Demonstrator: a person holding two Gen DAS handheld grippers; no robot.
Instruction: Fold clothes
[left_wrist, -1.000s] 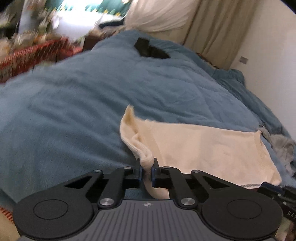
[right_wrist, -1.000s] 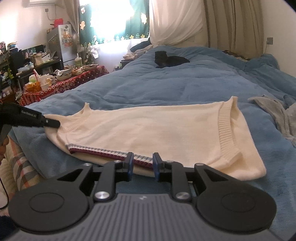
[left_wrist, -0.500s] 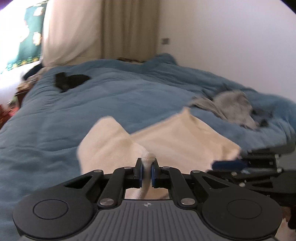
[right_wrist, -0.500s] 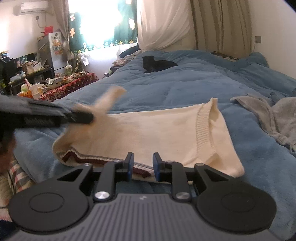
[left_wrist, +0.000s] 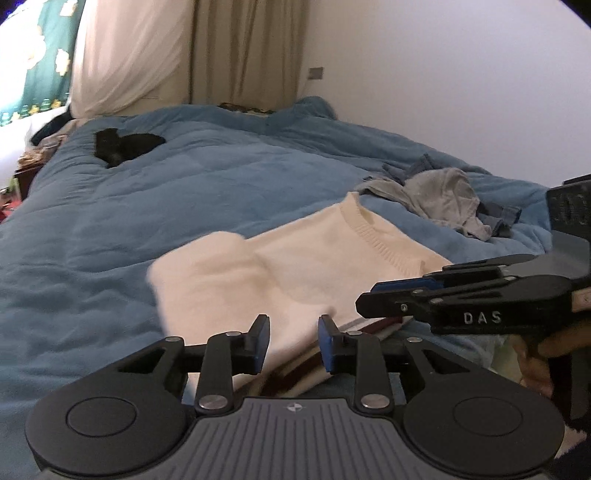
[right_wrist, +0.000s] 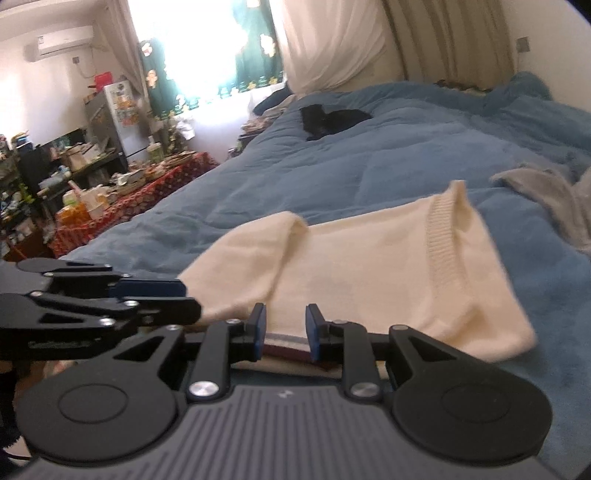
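A cream knit sweater (left_wrist: 295, 266) with a ribbed neck and a red-striped hem lies on the blue quilt; its left side is folded over the body. It also shows in the right wrist view (right_wrist: 369, 269). My left gripper (left_wrist: 291, 343) is open just above the folded edge near the hem, holding nothing. My right gripper (right_wrist: 284, 332) is open over the striped hem (right_wrist: 288, 345), jaws on either side of it, not closed. Each gripper shows from the side in the other's view.
The blue quilt (left_wrist: 184, 206) covers the bed. A grey garment pile (left_wrist: 439, 195) lies to the right of the sweater. A black item (right_wrist: 328, 120) sits far back on the bed. A cluttered red-clothed table (right_wrist: 129, 192) stands left of the bed.
My left gripper carried the sweater's left side over the body, then opened and let it go. My right gripper stayed open at the hem.
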